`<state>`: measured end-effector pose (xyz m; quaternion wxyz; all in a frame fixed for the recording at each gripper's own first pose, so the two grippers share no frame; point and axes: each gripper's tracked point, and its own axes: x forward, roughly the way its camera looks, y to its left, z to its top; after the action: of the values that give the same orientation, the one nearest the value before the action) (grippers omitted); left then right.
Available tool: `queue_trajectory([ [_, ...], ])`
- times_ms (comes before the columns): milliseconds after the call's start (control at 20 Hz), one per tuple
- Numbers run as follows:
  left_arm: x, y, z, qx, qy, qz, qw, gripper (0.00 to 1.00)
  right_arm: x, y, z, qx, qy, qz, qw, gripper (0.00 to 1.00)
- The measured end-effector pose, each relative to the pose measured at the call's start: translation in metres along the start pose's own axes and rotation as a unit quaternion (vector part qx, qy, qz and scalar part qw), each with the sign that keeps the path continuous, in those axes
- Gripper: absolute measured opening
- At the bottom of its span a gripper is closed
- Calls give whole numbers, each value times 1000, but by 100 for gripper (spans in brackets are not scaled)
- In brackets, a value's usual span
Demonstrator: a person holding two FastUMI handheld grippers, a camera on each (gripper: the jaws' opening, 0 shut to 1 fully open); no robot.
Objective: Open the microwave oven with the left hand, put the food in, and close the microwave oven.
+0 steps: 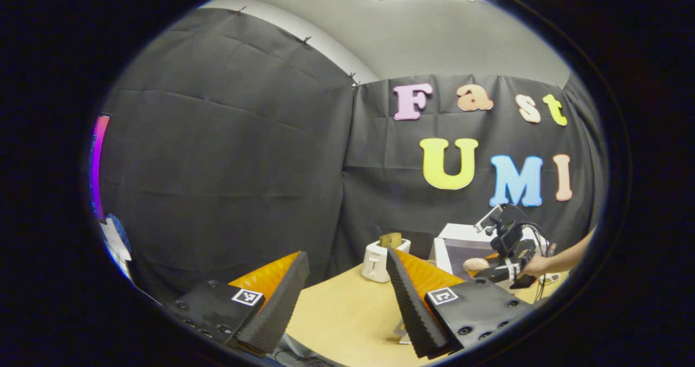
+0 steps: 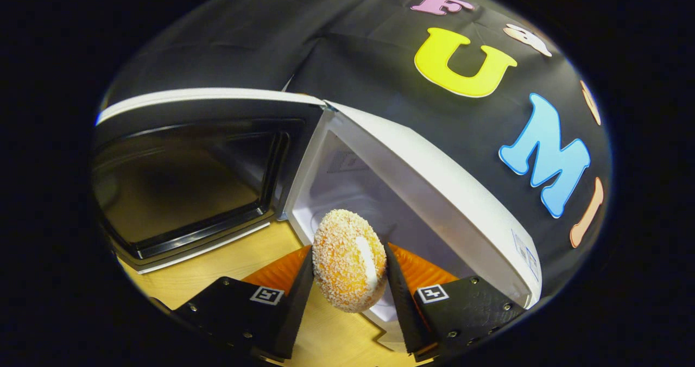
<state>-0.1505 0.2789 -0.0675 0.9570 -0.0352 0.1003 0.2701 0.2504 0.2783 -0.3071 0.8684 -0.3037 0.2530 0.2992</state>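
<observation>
- Left hand-held gripper [image 1: 345,302]: seen in the left gripper view, its two fingers stand wide apart with nothing between them; it hangs above the near part of the desk [image 1: 342,312], well apart from the microwave oven.
- Right hand-held gripper [image 2: 348,280]: in the right gripper view its two fingers are clamped on the food, one pressing each flat side. In the left gripper view the same tool [image 1: 507,258] appears farther off, held by a person's hand [image 1: 535,266] just in front of the oven.
- Food [image 2: 349,259]: a round, crumb-coated bun with a pale seam along its edge, held on edge between the right fingers, off the desk, directly before the open mouth of the oven cavity.
- Microwave oven [image 2: 434,177]: white casing, standing on the desk against the black cloth wall; pale interior visible behind the food. Also seen small in the left gripper view [image 1: 461,242].
- Microwave door [image 2: 190,171]: swung fully open to the left of the cavity, dark glass panel with black frame and white rim.
- Toaster [image 1: 383,258]: white, on the desk to the left of the oven, with a brown slice standing in its slot.
- Desk: light wood top, bare in front of the left fingers.
</observation>
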Motion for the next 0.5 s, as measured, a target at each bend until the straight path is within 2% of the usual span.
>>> queue_trajectory([
  [150, 7, 9, -5, 12, 9, 15, 1000, 90, 26, -2, -8, -10, 13, -11, 1000, 74],
  [500, 25, 9, -12, 15, 20, 23, 999, 91, 69, -16, -30, -8, 44, -37, 998, 74],
])
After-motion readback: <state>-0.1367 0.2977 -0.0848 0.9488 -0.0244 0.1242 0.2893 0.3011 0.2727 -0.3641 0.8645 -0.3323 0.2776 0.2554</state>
